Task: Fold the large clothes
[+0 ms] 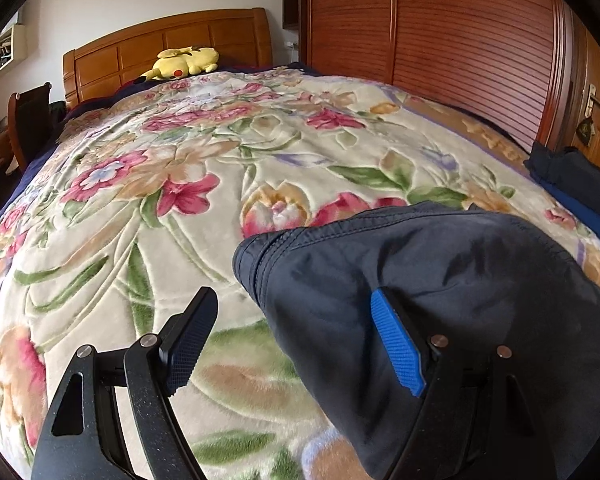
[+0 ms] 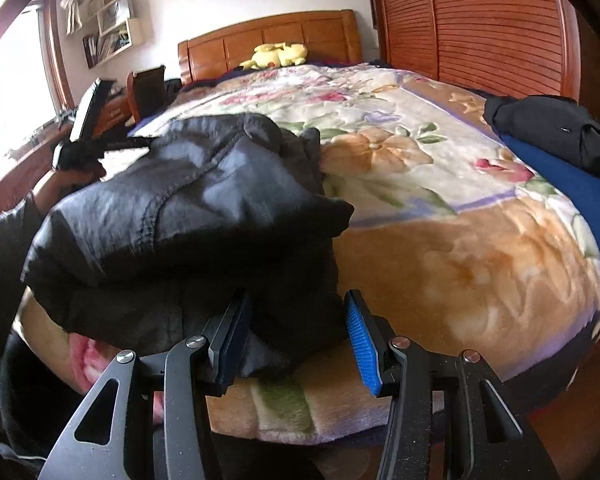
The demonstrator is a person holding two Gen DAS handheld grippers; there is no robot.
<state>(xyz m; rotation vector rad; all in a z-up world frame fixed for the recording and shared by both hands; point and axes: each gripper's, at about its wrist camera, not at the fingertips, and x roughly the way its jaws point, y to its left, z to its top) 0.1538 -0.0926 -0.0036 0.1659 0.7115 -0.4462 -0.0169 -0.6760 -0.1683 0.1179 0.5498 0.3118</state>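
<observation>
A dark navy garment (image 1: 440,280) lies folded in a bundle on the floral blanket (image 1: 180,200) near the bed's foot; it also shows in the right wrist view (image 2: 196,208). My left gripper (image 1: 296,336) is open, its jaws wide apart, with the garment's left edge between the fingers. In the right wrist view the left gripper shows at far left (image 2: 84,120), held by a hand. My right gripper (image 2: 296,336) is open, its fingers either side of the garment's near edge, not clamped on it.
A stack of folded dark and blue clothes (image 2: 560,152) lies at the bed's right edge, also in the left wrist view (image 1: 580,184). A yellow plush toy (image 1: 184,62) rests by the wooden headboard (image 1: 172,40). A slatted wardrobe (image 1: 440,40) stands right of the bed. A chair (image 2: 148,88) stands left.
</observation>
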